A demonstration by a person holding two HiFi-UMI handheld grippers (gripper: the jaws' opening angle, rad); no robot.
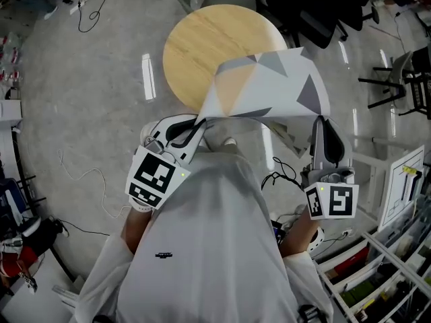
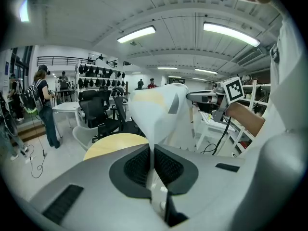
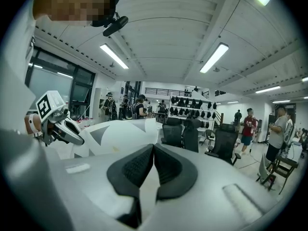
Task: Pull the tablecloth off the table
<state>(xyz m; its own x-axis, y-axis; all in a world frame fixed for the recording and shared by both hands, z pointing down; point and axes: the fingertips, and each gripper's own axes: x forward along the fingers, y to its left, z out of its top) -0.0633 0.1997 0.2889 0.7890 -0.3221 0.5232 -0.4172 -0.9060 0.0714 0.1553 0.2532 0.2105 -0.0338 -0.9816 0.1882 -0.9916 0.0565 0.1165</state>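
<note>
A white tablecloth [image 1: 269, 86] with grey and tan triangles hangs lifted between my two grippers, its far part still over the near edge of the round wooden table [image 1: 209, 46]. My left gripper [image 1: 199, 123] is shut on the cloth's left corner. In the left gripper view the cloth [image 2: 154, 109] rises straight out of the closed pads of that gripper [image 2: 153, 150], with the table top [image 2: 115, 146] behind. My right gripper [image 1: 318, 123] is shut on the right corner. In the right gripper view its jaws [image 3: 153, 150] are closed, and the cloth [image 3: 120, 134] spreads away to the left.
Black office chairs [image 1: 323, 12] crowd the far right of the table. A white desk frame and shelving [image 1: 397, 200] stand close on my right. Cables [image 1: 87, 180] trail on the grey floor at left. People [image 3: 279, 129] stand farther off in the room.
</note>
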